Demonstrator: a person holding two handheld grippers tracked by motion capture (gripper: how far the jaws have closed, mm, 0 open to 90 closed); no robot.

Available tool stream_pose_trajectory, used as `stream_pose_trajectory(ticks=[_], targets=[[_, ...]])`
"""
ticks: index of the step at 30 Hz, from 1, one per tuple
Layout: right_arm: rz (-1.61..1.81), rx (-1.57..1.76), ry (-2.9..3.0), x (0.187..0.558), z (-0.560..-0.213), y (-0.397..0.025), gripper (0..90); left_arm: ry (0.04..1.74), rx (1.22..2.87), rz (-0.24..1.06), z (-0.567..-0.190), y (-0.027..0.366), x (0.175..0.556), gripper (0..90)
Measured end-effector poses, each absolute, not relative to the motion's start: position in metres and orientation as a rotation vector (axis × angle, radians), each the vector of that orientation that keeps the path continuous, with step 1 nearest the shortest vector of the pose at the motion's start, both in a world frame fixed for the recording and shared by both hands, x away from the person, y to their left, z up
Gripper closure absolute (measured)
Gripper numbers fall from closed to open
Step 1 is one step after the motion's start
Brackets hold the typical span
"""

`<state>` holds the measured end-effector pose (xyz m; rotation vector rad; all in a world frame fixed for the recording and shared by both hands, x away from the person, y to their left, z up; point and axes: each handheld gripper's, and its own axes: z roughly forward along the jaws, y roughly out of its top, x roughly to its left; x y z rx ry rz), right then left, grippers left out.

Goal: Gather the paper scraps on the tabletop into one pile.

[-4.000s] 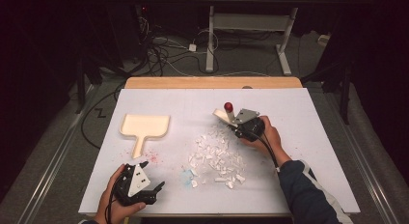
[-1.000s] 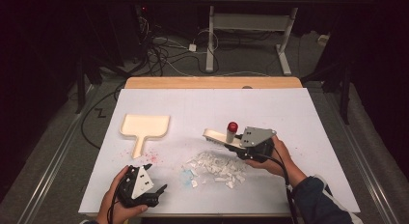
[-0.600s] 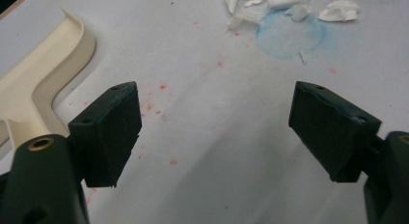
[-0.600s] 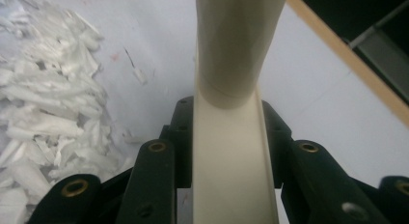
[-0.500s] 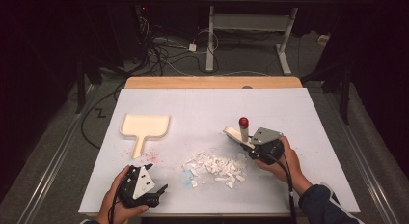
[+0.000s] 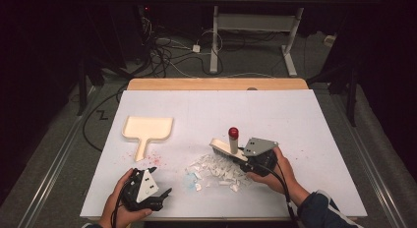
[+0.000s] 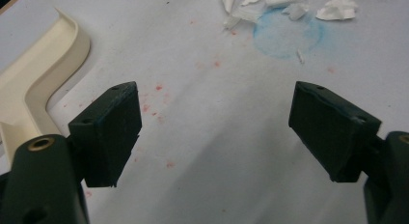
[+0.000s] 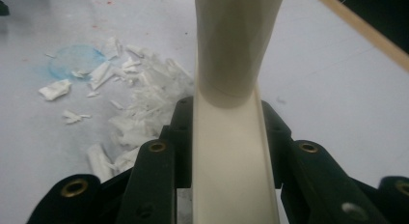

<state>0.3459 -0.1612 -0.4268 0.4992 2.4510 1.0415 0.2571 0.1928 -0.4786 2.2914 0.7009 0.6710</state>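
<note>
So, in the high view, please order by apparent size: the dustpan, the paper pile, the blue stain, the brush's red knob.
1. Dustpan and paper pile: they look about alike, so I do not rank them.
2. Blue stain.
3. Red knob, clearly smallest, though it stands slightly nearer the camera.

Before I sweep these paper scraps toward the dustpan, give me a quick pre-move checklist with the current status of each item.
1. Right gripper clamped on the brush: ok; the cream handle sits between its fingers in the right gripper view.
2. Brush at the paper scraps: ok; it sits at the pile's far right edge.
3. Scraps gathered: not ok; a few lie loose by the blue stain.
4. Left gripper holding the dustpan: not ok; open and empty.
5. Dustpan mouth facing the pile: not ok; it faces away.
6. Path from pile to dustpan clear: ok.
</note>
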Motion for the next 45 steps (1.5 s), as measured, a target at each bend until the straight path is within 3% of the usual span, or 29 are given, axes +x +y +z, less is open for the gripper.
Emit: stream_pose_trajectory(ticks=[9, 20, 25, 34, 45], targets=[[1.091, 0.610, 2.289, 0.375, -0.412, -0.176, 68.1, 0.711, 2.291, 0.669, -0.479, 0.192, 0.258, 18.0], [0.970, 0.711, 2.243, 0.420, -0.440, -0.165, 68.0, 0.720, 2.305, 0.656, -0.482, 0.192, 0.260, 18.1], [0.967, 0.612, 2.318, 0.412, -0.444, -0.156, 67.9, 0.714, 2.306, 0.658, -0.481, 0.192, 0.258, 18.1], [1.047, 0.384, 2.480, 0.366, -0.434, -0.164, 68.0, 0.708, 2.306, 0.667, -0.480, 0.193, 0.256, 18.1], [1.320, 0.458, 2.364, 0.333, -0.388, -0.172, 68.0, 0.736, 2.258, 0.701, -0.475, 0.198, 0.257, 17.3]])
